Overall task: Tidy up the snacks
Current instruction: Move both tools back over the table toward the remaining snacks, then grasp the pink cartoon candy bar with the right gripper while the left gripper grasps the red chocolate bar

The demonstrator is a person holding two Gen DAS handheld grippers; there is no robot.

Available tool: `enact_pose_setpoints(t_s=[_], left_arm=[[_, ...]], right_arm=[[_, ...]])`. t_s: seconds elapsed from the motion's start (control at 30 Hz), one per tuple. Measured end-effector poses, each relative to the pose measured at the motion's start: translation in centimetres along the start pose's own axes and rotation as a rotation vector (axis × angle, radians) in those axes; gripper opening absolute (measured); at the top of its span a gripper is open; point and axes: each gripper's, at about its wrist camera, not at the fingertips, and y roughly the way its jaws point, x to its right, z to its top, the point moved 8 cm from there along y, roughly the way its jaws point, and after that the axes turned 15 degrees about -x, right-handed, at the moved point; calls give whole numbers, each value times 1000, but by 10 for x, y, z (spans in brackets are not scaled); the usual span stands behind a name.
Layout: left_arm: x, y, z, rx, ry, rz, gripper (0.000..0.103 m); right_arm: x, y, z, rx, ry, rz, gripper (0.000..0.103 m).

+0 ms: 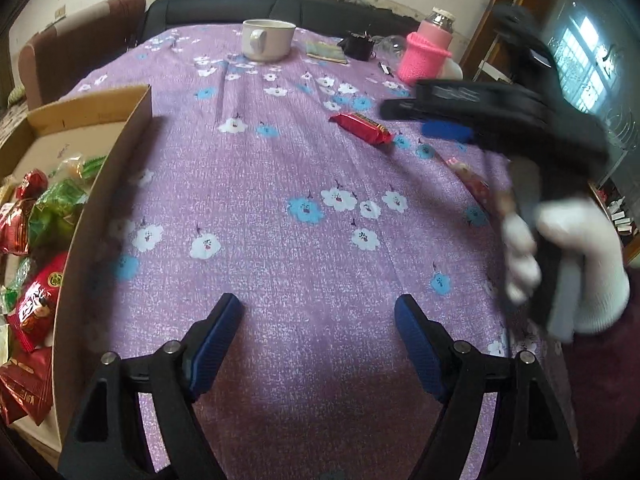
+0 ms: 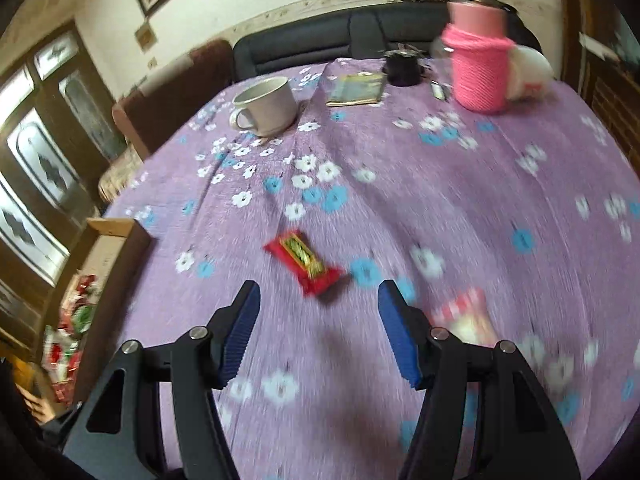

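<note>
Snack bar (image 2: 305, 265), red, lies on the cloth (image 2: 400, 208) near the box (image 1: 120, 168) of snacks. Right gripper (image 2: 318, 330) hovers just before it, jaws apart, empty. Left gripper (image 1: 318, 346) likewise open, empty.

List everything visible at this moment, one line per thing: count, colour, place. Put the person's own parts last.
red snack bar: 1, red with green-gold label, on the cloth ahead of the right gripper.
pink-white packet: 1, blurred, beside the right gripper's right finger.
cardboard box: 1, brown, table's left edge.
boxed snacks: several, red and green, inside the box.
mug: 1, white, far side.
bottle: 1, pink knitted sleeve, far right.
flat packet: 1, greenish, beside the mug.
dark small object: 1, black, far edge.
tablecloth: 1, purple, flowered.
left gripper: open, empty.
right gripper: open, empty.
gloved hand: 1, white glove, holding the right gripper.
</note>
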Motion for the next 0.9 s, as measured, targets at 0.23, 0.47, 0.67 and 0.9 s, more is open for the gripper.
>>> enact_pose_setpoints(t_s=[0.23,0.47,0.67,0.9], left_arm=[[6,-3,-3,8,19,-36,93],[12,0,-5,-13,53,-55,102],[11,-3,-8,-8,55,-76,102],[10,-3,-6,-4,52,-106,103]], right_arm=[[-12,46,34,-96,-62,-99,59],[-25,44,13,-139,-57,-28,25],[-66,27,-47,-244,-126,166,30],[-32,-34,-60,-117,-53,227,48]])
